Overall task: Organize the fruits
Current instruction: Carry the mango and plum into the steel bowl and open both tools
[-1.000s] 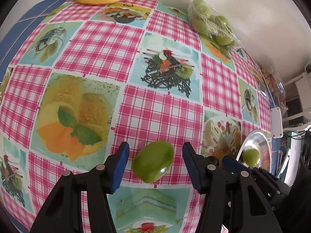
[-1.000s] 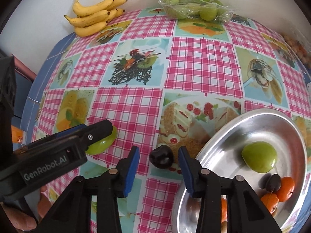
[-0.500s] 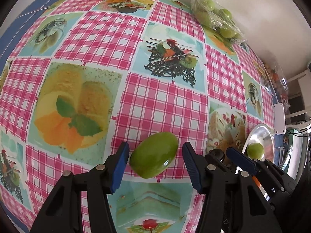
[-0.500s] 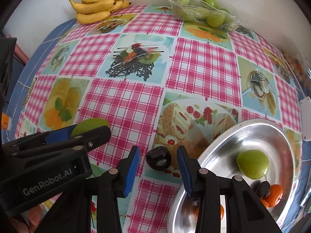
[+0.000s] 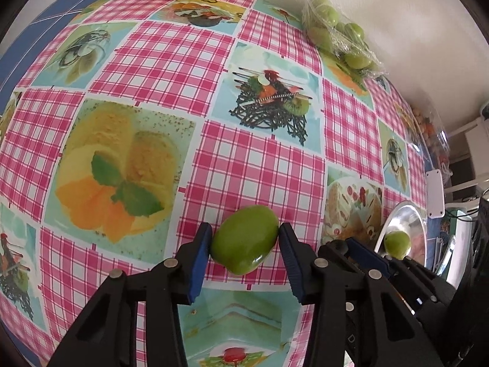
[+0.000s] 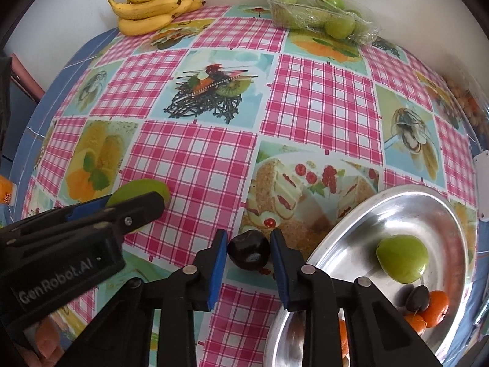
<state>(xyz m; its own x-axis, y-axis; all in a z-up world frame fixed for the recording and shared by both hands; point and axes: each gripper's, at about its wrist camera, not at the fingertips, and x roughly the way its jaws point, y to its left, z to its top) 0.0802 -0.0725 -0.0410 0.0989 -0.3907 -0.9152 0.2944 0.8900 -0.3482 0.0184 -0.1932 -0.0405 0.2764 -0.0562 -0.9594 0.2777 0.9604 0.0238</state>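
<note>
A green fruit (image 5: pixel 244 243) lies on the checked tablecloth, between the blue pads of my left gripper (image 5: pixel 245 235). Its jaws are closing and both pads press on the fruit's sides. Just to its right, my right gripper (image 6: pixel 248 240) has its jaws closing on a small dark plum (image 6: pixel 249 255), and both pads touch it. In the right wrist view the left gripper's fingers (image 6: pixel 134 209) cover part of the green fruit (image 6: pixel 146 186). A metal bowl (image 6: pixel 351 223) beside the plum holds a green fruit (image 6: pixel 402 258), a dark one (image 6: pixel 417 296) and orange ones (image 6: pixel 435 304).
Bananas (image 6: pixel 152 3) and a wrapped tray of green fruits (image 6: pixel 318 15) sit at the far edge by the wall. A clear pack of small orange fruits (image 6: pixel 470 107) lies at the far right. A white flat object (image 5: pixel 435 192) rests near the table's right edge.
Both grippers' jaws have closed in: the left pads stood wide of the green fruit and now touch it. The right pads have come in against the dark plum.
</note>
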